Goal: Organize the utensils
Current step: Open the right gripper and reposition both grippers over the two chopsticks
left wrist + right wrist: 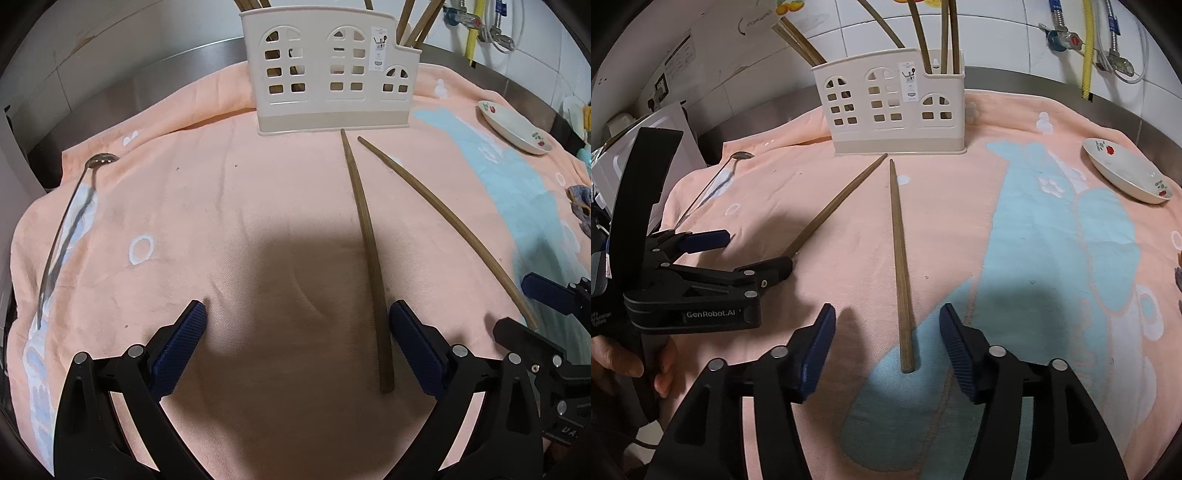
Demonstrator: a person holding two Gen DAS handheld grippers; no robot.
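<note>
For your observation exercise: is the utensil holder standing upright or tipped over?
Upright. The utensil holder stands flat on its base on the peach towel, and the chopsticks in it stick up out of its top.

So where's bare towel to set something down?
Widest bare patch: between the spoon and the left chopstick, in front of the holder. Another lies between the right chopstick and the dish. Between the chopsticks it's crowded.

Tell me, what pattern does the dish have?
The dish is white with small red flowers and green leaves, clearest in the right wrist view.
</note>
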